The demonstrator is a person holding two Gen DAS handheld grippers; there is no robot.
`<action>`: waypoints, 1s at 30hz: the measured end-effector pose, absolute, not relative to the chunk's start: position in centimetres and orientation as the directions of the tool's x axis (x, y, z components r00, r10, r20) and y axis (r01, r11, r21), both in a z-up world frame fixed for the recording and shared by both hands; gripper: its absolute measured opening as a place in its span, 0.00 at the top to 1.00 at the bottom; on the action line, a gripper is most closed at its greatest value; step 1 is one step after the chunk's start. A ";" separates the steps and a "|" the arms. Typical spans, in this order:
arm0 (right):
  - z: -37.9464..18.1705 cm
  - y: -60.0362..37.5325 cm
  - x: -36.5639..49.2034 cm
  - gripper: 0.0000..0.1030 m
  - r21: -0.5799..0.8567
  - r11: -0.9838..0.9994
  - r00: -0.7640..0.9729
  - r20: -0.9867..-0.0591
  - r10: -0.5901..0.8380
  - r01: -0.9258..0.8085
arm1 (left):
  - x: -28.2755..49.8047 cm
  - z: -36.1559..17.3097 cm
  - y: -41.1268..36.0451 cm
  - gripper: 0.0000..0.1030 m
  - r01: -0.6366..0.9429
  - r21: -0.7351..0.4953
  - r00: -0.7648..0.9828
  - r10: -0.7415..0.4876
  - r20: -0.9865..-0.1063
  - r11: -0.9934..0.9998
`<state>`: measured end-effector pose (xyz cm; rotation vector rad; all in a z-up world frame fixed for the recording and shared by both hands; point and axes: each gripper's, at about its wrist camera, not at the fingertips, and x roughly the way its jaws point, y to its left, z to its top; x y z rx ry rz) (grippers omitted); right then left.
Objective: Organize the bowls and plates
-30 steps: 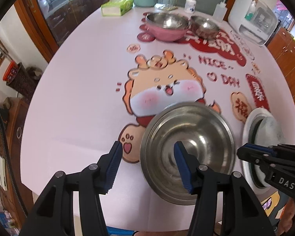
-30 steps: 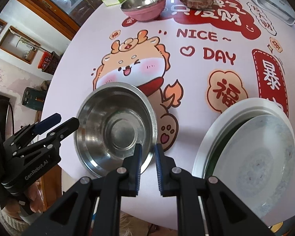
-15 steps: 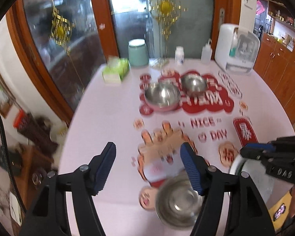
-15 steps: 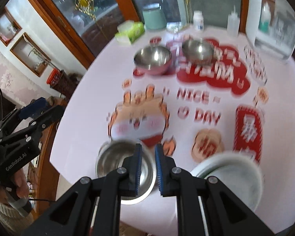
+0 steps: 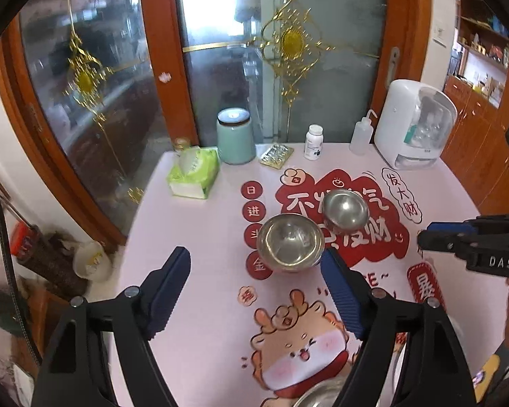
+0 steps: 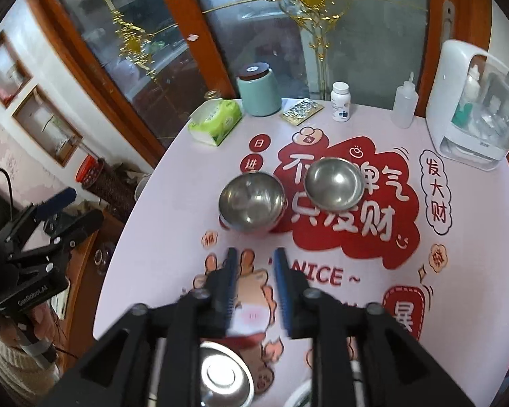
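Observation:
Two steel bowls stand side by side on the far half of the round table: a larger one with a pink outside [image 5: 290,242] [image 6: 251,202] and a smaller one [image 5: 345,207] [image 6: 334,183] to its right. A third steel bowl [image 6: 224,378] [image 5: 317,396] sits at the near edge under the grippers. A white plate's rim [image 6: 297,396] shows at the bottom. My left gripper [image 5: 254,288] is wide open and empty, raised above the table. My right gripper [image 6: 254,285] is open with a narrow gap, empty, also raised.
At the table's far edge stand a green tissue pack [image 5: 194,176], a teal canister [image 5: 234,140], a foil pill pack [image 5: 276,156], a white pill bottle [image 5: 313,142], a squeeze bottle [image 5: 361,135] and a white appliance [image 5: 414,125]. Glass doors stand behind.
Both grippers have lifted away from the near steel bowl and tilted up toward the far bowls. The right gripper's jaws have opened slightly.

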<state>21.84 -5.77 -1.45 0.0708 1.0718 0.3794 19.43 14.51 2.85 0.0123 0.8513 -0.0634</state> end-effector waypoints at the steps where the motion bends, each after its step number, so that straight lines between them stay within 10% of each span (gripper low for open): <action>1: -1.8 -5.6 23.0 0.69 0.249 0.933 0.413 -0.845 0.340 -0.260 | 20.7 2.4 14.7 0.24 0.068 -0.044 0.642 -0.078 -0.762 0.997; 22: -17.7 -3.1 35.6 0.69 0.342 0.939 0.147 -0.928 0.343 -0.033 | 36.1 -17.6 15.1 0.25 0.019 -0.243 0.313 -0.237 -0.920 0.970; 30: -19.6 -2.4 36.3 0.71 0.344 0.939 0.116 -0.932 0.343 -0.014 | 37.4 -20.9 15.7 0.63 -0.008 -0.310 0.230 -0.300 -0.926 0.951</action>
